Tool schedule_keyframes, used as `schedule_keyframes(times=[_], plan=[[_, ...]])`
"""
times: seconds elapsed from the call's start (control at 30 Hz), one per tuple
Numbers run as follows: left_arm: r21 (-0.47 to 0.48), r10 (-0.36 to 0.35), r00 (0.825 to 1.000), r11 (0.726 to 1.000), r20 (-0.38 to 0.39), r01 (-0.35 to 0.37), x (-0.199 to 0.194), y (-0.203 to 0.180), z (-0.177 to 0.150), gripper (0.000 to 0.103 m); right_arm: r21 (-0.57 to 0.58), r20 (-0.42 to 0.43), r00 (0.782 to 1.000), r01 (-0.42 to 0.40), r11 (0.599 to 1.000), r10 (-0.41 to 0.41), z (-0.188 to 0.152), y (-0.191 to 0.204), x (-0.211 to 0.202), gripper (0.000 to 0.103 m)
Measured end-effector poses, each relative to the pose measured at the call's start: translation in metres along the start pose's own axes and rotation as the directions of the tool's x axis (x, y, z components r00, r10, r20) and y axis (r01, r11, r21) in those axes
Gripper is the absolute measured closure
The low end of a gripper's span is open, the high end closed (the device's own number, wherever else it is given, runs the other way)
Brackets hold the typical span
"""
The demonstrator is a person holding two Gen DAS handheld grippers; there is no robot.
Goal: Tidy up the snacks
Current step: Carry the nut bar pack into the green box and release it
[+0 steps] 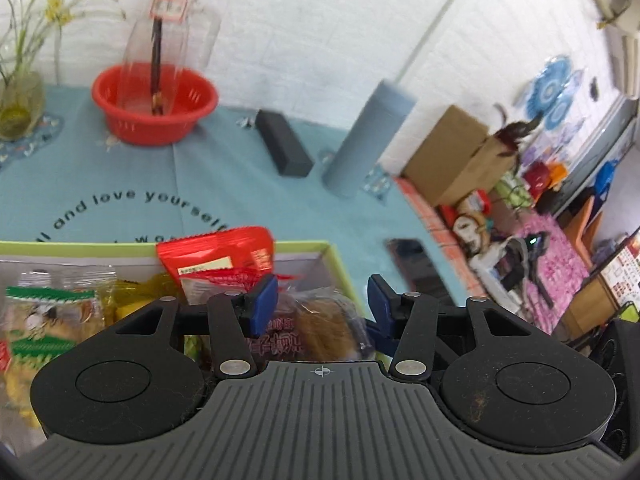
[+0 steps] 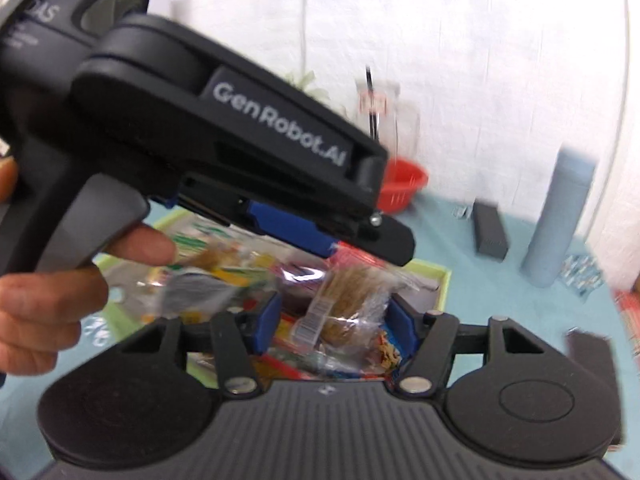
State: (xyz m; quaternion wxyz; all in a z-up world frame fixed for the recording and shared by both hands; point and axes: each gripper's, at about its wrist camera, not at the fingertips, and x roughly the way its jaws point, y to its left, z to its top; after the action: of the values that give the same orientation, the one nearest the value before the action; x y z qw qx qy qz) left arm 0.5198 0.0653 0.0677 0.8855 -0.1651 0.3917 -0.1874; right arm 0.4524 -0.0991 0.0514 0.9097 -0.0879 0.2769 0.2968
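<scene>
- Box [image 1: 338,258]: green-rimmed, crowded with snacks.
- Left gripper [image 1: 322,306]: above box, fingers parted, clasping nothing.
- Right gripper [image 2: 334,322]: above box, fingers released around clear packet [image 2: 348,300] (blurred).
- Step, judged: sorting packets; next, a fresh grasp.

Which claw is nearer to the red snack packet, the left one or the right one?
Left. The left claw has its tip right at the lower edge of the red snack packet. The right claw is below it, apart, with a clear packet between its fingers.

A lived-in home is showing: beyond the left gripper [image 1: 322,306], printed tablecloth [image 1: 160,184], potted plant [image 1: 24,60], cluttered floor.
</scene>
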Motion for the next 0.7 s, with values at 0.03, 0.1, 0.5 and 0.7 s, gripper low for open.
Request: schedule_keyframes(times=[0.03, 0.1, 0.5, 0.7], plan=[[0.013, 0.009, 1.000, 1.000, 0.000, -0.009, 0.007, 0.004, -0.001, 0.074, 0.014, -0.006, 1.000, -0.017, 1.000, 0.017, -0.001, -0.004, 0.009, 0.035], [0.030, -0.013, 1.000, 0.999, 0.017, 0.013, 0.008, 0.007, -0.004, 0.071, 0.057, -0.003, 0.998, -0.066, 0.996, 0.066, -0.001, -0.012, 0.018, 0.032], [0.065, -0.076, 0.981, 0.996, 0.177, 0.065, -0.076, -0.012, -0.037, 0.022, 0.055, 0.129, 0.992, 0.002, 0.999, -0.009, -0.012, 0.000, -0.044, 0.009], [0.058, -0.040, 0.970, 0.998, 0.239, 0.027, -0.137, -0.023, -0.115, 0.017, 0.043, 0.116, 0.992, 0.038, 0.998, -0.043, -0.062, 0.041, -0.100, 0.000]])
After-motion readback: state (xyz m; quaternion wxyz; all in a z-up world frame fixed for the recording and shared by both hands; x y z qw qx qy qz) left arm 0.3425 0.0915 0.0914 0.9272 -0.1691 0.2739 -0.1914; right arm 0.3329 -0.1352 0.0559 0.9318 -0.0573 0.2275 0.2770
